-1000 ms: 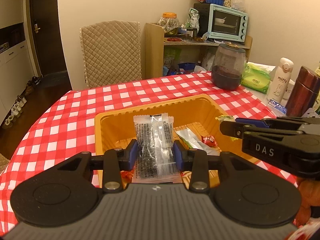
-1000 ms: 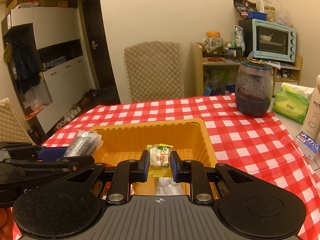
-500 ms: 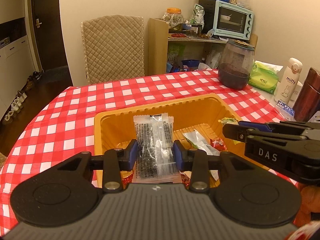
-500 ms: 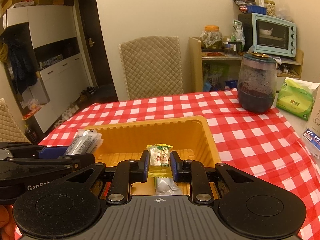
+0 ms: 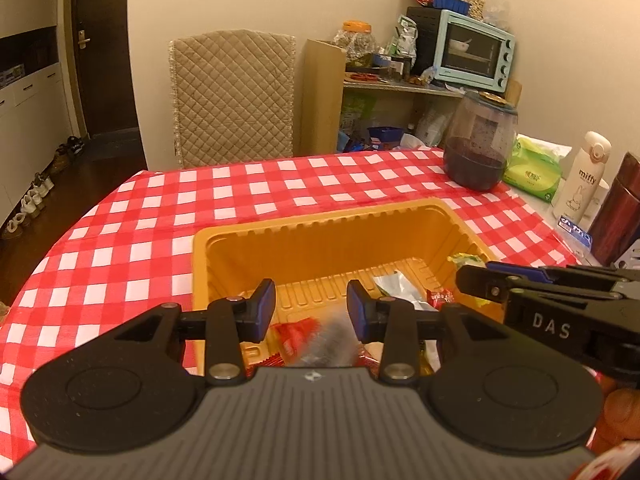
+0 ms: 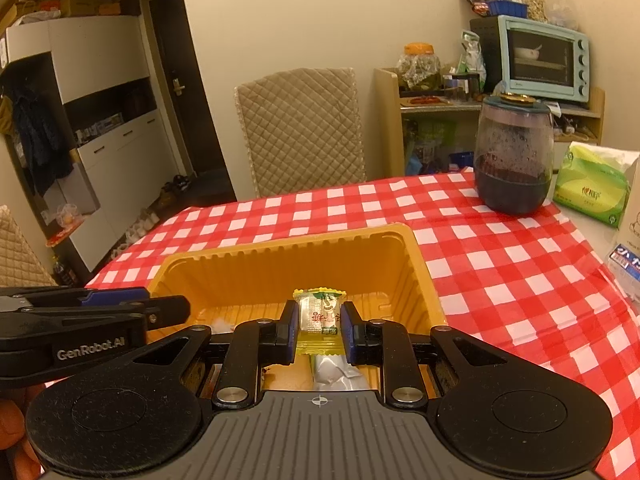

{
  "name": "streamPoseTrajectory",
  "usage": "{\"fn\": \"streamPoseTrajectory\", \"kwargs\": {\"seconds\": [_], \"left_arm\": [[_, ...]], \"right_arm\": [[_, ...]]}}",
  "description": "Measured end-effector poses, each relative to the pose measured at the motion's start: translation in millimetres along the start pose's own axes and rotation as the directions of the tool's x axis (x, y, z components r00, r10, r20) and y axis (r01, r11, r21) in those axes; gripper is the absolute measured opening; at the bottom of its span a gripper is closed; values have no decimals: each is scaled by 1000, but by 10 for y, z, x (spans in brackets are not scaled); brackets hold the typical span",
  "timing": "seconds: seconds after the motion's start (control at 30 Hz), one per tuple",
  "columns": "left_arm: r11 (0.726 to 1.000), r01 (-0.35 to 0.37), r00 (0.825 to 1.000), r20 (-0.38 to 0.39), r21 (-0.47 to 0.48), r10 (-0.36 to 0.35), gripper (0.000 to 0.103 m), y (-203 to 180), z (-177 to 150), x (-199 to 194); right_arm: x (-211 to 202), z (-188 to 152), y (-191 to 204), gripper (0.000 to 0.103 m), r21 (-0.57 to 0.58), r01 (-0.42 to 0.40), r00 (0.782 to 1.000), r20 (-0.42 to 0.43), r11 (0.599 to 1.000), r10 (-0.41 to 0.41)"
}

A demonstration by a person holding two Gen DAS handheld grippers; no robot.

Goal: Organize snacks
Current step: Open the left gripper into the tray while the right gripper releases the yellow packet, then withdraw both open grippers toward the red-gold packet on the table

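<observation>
Orange plastic makes up the one ribbed tub (image 5: 320,236) on the bench (image 5: 120,248), which wears a red-and-white checked cloth; its near wall is cut off behind both tools. The left gripper (image 5: 311,307) hangs over the tub's near end with its jaws part open and nothing pressed between the blue pads. Just below them a dark, clear-wrapped packet (image 5: 332,344) is smeared by blur, so whether it lies on the heap cannot be told. Around it show a red wrapper (image 5: 294,332), a silvery sachet (image 5: 396,286) and a small red sweet (image 5: 440,297), all partly hidden; a full count of the snacks is not possible. The right gripper (image 6: 319,322) has its jaws closed narrow on one small yellow-edged sweet packet (image 6: 319,314), held upright above the tub's floor, with a white wrapper (image 6: 332,372) half hidden beneath. Near the bench's far right corner stand one dark glass jar (image 6: 514,160), one green tissue pack (image 6: 592,188) and one white flask (image 5: 580,176).
</observation>
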State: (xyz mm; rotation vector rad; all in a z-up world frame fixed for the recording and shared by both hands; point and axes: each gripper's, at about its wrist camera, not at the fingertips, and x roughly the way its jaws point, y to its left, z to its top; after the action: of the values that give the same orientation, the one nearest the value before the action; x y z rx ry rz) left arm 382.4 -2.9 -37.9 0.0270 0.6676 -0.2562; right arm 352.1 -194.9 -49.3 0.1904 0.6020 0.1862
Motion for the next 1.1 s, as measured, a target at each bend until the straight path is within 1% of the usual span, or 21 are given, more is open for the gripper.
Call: {"fn": "streamPoseTrajectory", "kwargs": {"seconds": [0.23,0.53,0.63,0.67,0.7,0.73,0.77,0.83,1.1], "left_arm": [[999,-12,1000,15,-30,12,35,107,18,-70],[999,-16,1000,15,-36,17,35,142,8,-82],[999,-17,1000,15,-35,18,35,144,6,-84],[999,-18,1000,15,-34,18,35,148,4,-86],[999,-17,1000,14,-33,18,35,147,2,-87],[999,-18,1000,14,-33,18,35,149,0,-89],[999,-18,1000,14,-32,18,35,149,0,-89],[999,-19,1000,14,-31,20,35,156,-7,-96],[1000,-15,1000,20,-26,16,36,137,-31,-146]], "right_arm": [[1,15,-50,23,51,-24,1000,-5,998,24],[8,12,-34,23,73,-49,999,2,996,49],[21,8,-43,24,88,-88,996,23,992,86],[25,7,-48,37,95,-84,996,24,992,82],[22,7,-60,61,107,-76,997,27,991,73],[12,6,-87,69,130,-80,996,38,988,75],[2,8,-119,71,151,-86,996,48,985,79],[-11,33,-163,71,171,-84,996,51,982,77],[-86,44,-212,71,169,-37,997,66,985,26]]}}
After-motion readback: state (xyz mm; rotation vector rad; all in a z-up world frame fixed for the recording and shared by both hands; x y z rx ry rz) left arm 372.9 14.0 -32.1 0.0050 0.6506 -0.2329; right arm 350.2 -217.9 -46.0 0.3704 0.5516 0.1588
